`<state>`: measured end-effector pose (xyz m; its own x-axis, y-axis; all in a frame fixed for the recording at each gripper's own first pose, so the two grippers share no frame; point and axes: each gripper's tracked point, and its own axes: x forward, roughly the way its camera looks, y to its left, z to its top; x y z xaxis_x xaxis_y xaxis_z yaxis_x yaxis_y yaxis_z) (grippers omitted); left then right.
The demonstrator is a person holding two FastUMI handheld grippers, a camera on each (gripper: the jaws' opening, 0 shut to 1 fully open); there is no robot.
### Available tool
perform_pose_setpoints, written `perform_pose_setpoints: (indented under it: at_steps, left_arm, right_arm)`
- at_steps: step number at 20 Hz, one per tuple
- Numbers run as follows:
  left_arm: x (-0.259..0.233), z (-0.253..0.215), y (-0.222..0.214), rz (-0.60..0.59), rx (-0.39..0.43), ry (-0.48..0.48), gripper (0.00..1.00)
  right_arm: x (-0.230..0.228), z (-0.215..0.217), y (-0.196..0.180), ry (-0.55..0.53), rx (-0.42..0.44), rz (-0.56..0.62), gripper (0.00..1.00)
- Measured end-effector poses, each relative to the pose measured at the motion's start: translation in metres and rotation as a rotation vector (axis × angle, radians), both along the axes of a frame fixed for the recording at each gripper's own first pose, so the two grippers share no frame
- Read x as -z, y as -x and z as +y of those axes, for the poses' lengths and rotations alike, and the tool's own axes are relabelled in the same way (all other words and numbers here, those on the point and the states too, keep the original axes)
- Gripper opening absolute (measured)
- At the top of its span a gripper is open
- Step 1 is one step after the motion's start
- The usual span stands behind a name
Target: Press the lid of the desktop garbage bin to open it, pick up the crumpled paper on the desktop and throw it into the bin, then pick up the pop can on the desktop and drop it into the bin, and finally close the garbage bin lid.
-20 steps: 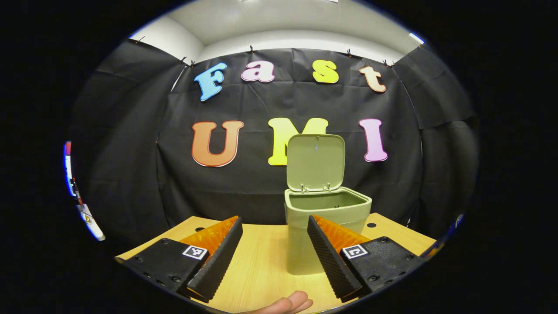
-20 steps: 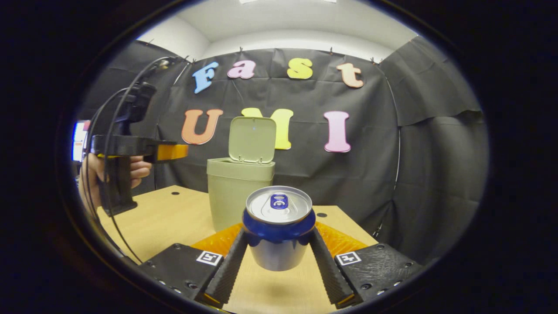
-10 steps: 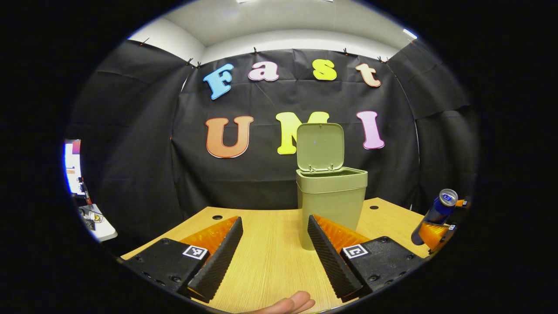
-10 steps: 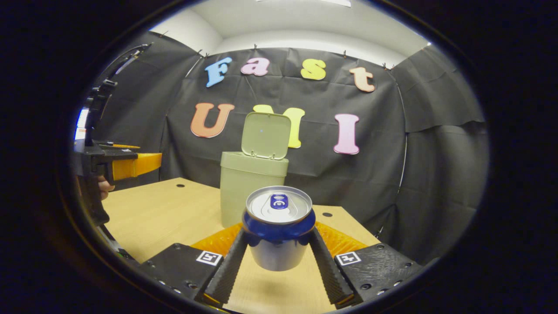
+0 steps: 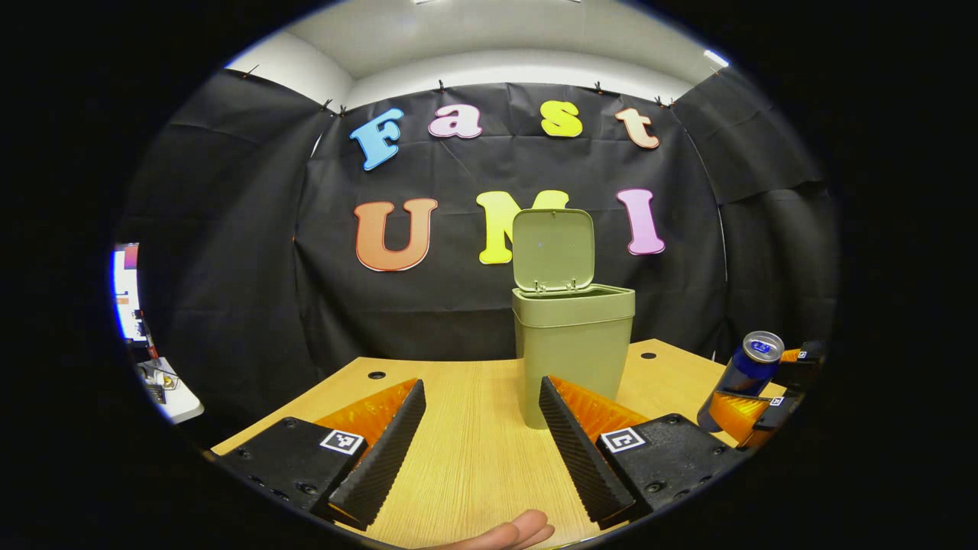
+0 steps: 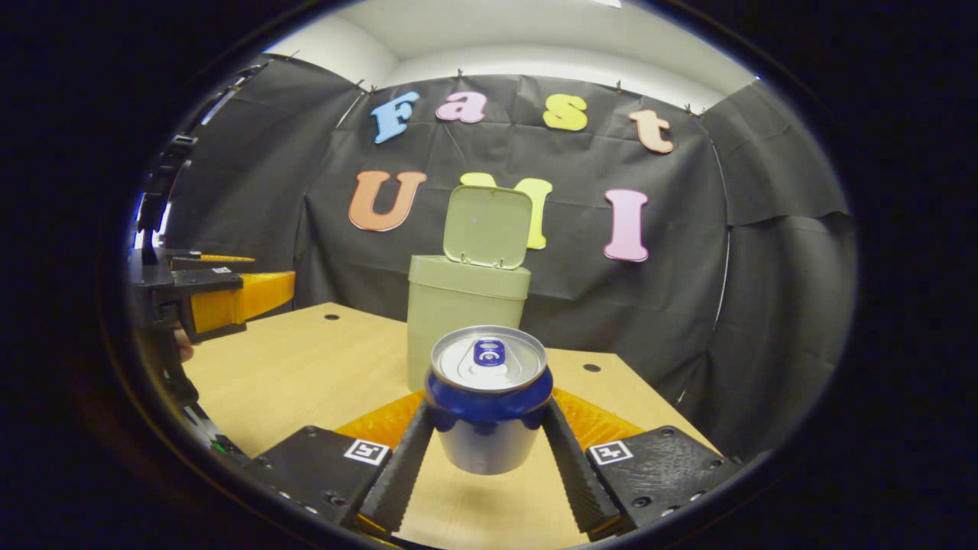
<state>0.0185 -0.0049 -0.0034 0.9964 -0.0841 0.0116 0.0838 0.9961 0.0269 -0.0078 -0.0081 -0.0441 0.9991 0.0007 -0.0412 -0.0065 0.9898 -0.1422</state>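
Nearest in the right gripper view, the right tool [image 6: 487, 451] clamps a blue can [image 6: 489, 397] between both fingers, upright, its silver top and pull tab showing; gripping the sides low and lifting it off the worktop [image 6: 306, 374] probably readies it for a drop into the bin. No brand can be read on the can. In the left gripper view, the left tool [image 5: 481, 447] is spread wide with nothing between its fingers, held low over the worktop, likely waiting to close the lid. A fingertip [image 5: 512, 531] peeks in at the bottom edge. Farther back stands the green bin [image 6: 466, 305], its lid [image 6: 487, 228] hinged up and open. Small square coded markers sit on each tool; they carry no readable words.
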Motion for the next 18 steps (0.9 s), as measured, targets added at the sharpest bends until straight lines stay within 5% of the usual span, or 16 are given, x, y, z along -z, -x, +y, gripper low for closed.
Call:
perform_pose_setpoints:
  at_steps: [10,15,18]
  left_arm:
    - [-0.008,0.006,0.009,-0.013,-0.002,-0.007,0.96]
    - [-0.009,-0.002,0.009,-0.022,0.011,-0.001,0.96]
    - [-0.007,-0.003,0.009,-0.009,0.024,0.009,0.96]
  right_arm:
    - [-0.082,0.019,-0.018,-0.011,-0.043,-0.065,0.8]
    - [-0.139,0.021,-0.059,-0.021,-0.035,-0.08,0.79]
    - [-0.178,0.049,-0.089,-0.058,-0.111,-0.086,0.79]
